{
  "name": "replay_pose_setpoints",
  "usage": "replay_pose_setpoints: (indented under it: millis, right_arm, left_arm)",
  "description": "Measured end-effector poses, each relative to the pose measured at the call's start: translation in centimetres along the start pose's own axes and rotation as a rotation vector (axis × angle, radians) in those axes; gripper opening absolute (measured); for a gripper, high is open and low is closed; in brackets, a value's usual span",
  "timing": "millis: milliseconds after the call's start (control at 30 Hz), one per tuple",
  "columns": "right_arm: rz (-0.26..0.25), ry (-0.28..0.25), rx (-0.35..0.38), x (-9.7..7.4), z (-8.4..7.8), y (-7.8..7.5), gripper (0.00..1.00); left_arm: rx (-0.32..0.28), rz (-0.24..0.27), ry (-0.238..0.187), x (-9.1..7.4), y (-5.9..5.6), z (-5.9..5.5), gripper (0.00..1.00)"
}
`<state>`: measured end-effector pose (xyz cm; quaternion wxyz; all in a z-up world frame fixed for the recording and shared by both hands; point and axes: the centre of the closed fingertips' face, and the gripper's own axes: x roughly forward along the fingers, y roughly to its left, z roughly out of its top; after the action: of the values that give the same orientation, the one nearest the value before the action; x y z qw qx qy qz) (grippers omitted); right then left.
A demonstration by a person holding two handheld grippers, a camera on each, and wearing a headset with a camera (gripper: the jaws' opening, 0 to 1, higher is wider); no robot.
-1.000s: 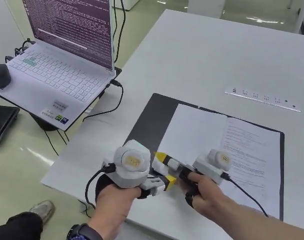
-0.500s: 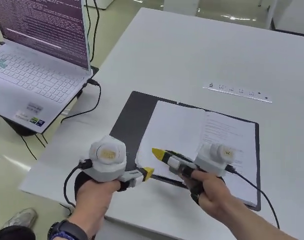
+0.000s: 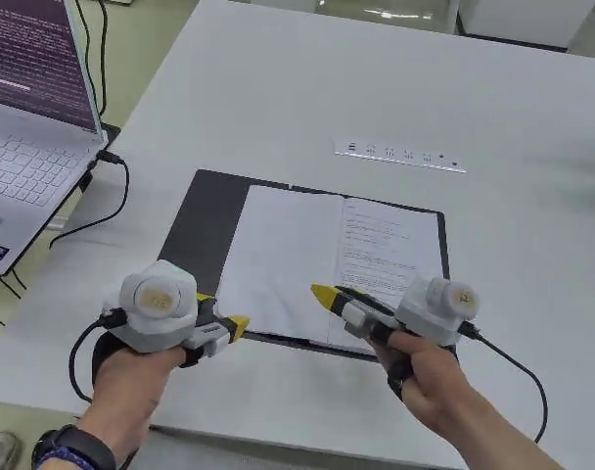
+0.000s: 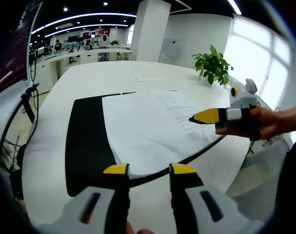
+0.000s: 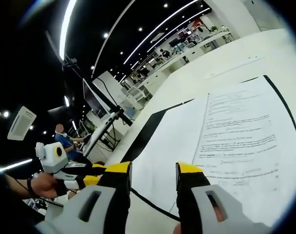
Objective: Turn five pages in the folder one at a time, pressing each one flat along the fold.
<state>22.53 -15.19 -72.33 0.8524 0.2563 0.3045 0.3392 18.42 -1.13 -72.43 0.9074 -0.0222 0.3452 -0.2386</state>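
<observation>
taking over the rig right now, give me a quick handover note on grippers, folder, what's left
Left gripper: open, empty, at the near left edge of the folder.
Right gripper: open, empty, above the pages' near edge by the fold.
Folder: open flat on the white table, blank page left, printed page right.
Done: no page count shows.
Left: probably grip a page, turn it, press along the fold.

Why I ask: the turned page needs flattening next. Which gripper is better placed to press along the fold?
Right, probably. The right gripper, fingers open, hovers over the pages by the near end of the fold. The left gripper hangs over bare table, just short of the folder.
</observation>
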Motion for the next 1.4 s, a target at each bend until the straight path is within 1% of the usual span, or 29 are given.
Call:
replay_pose_setpoints:
  millis: [67, 133, 200, 333, 400, 433, 500, 533, 600, 633, 667, 733, 833, 867, 900, 967, 1167, 1400]
  right_arm:
    - [-0.012, -0.012, 0.017, -0.5, -0.2, -0.3, 0.34]
    - [-0.022, -0.013, 0.023, -0.8, -0.4, -0.5, 0.33]
    - [-0.032, -0.015, 0.03, -1.0, -0.8, -0.6, 0.32]
    - [-0.04, -0.016, 0.039, -1.4, -1.5, -0.5, 0.31]
    - [-0.038, 0.001, 0.03, -1.4, -1.9, -0.6, 0.31]
    - [-0.041, 0.004, 0.027, -1.4, -2.0, -0.7, 0.31]
    - [-0.042, 0.003, 0.022, -1.5, -2.0, -0.7, 0.31]
    - [-0.041, 0.002, 0.021, -1.5, -1.9, -0.7, 0.31]
    - [-0.041, 0.001, 0.02, -1.6, -1.8, -0.6, 0.3]
    - [-0.042, 0.002, 0.017, -1.6, -1.8, -0.7, 0.3]
    - [-0.043, 0.003, 0.016, -1.6, -1.8, -0.8, 0.29]
    - [-0.043, 0.003, 0.013, -1.5, -1.8, -0.8, 0.29]
    - [-0.041, 0.001, 0.01, -1.5, -1.6, -0.9, 0.29]
    - [-0.04, 0.0, 0.008, -1.5, -1.5, -1.0, 0.28]
    - [-0.039, 0.0, 0.007, -1.5, -1.5, -1.0, 0.28]
    - [-0.036, 0.0, 0.004, -1.4, -1.4, -1.0, 0.27]
    - [-0.03, 0.003, -0.009, -0.6, -0.8, -1.4, 0.23]
    - [-0.022, 0.003, -0.029, 0.9, 0.4, -2.0, 0.19]
  left_arm:
    - [0.004, -0.006, -0.004, 0.1, 0.0, 0.3, 0.24]
    - [0.011, -0.006, -0.001, 0.4, 0.4, 0.4, 0.2]
    - [0.014, -0.01, 0.003, 0.9, 0.6, 0.5, 0.19]
    - [0.025, -0.013, 0.016, 2.1, 0.8, 0.3, 0.13]
    - [0.024, -0.014, 0.032, 2.8, 1.1, -0.1, 0.11]
    - [0.021, -0.011, 0.038, 3.0, 1.1, -0.3, 0.09]
    - [-0.029, -0.01, 0.042, 3.6, 1.2, -0.5, 0.06]
    - [-0.042, -0.012, 0.043, 3.9, 1.3, -0.6, 0.05]
    - [-0.039, -0.004, 0.058, 4.5, 1.6, -1.1, 0.03]
    - [-0.031, 0.002, 0.073, 4.5, 1.6, -1.5, 0.02]
    - [-0.03, 0.001, 0.079, 4.4, 1.4, -1.6, 0.02]
    - [-0.031, 0.0, 0.1, 4.5, 1.2, -2.3, 0.01]
    - [0.001, 0.03, 0.165, 4.5, 1.6, -3.8, 0.0]
    - [-0.002, 0.025, 0.126, 4.5, 1.4, -3.3, 0.0]
    - [-0.025, 0.035, 0.141, 4.4, 1.5, -3.5, 0.0]
    - [-0.022, 0.034, 0.135, 4.6, 1.8, -3.4, 0.0]
    - [-0.025, 0.039, 0.14, 4.7, 1.6, -3.4, 0.0]
    - [-0.023, 0.04, 0.137, 4.7, 1.7, -3.4, 0.0]
